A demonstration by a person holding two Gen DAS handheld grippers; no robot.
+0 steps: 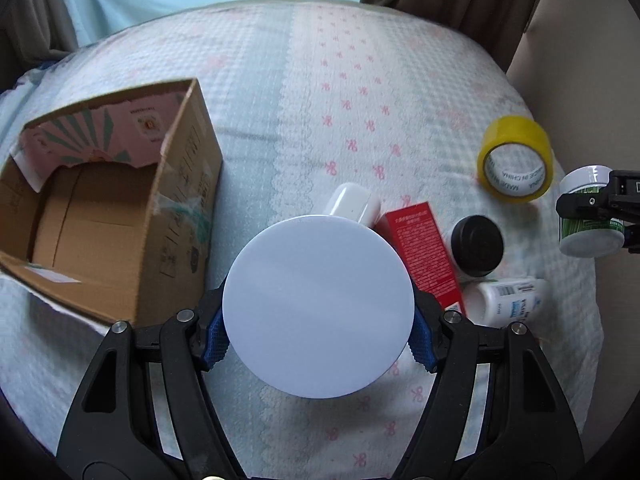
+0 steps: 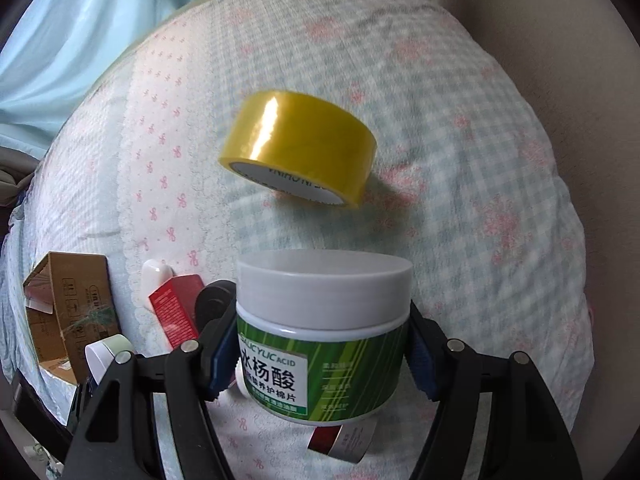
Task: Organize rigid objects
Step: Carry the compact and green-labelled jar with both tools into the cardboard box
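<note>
In the left wrist view we see the left gripper (image 1: 319, 326) clamped on a round jar with a pale lid (image 1: 318, 306), its blue pads (image 1: 216, 338) pressing the lid's rim from both sides, and the jar is off the quilted bedspread (image 1: 304, 92). To the left of it sits an open cardboard box (image 1: 120, 216) with a torn printed flap. Just beyond the held jar lies a white bottle (image 1: 354, 204), and beside that, to the right, a red carton (image 1: 422, 252). Further right we find a black-lidded jar (image 1: 476, 244) and, nearer, a white labelled bottle (image 1: 508, 298) on its side. A roll of yellow tape (image 1: 516, 160) stands on edge near the far right.

At the right edge the right gripper (image 1: 592, 216) shows, closed on a green-labelled tub (image 1: 588, 216).

In the right wrist view we see that right gripper (image 2: 322, 356) gripping the green-labelled tub (image 2: 324, 336) by its sides, pads (image 2: 222, 360) hard against the label, white lid facing away from the camera. The yellow tape (image 2: 298, 152) lies beyond it on the bedspread (image 2: 460, 140). Under the tub a small red and silver item (image 2: 344, 442) peeks out; we cannot tell what it is. Far left sit the box (image 2: 72, 312) and the red carton (image 2: 174, 308).
</note>
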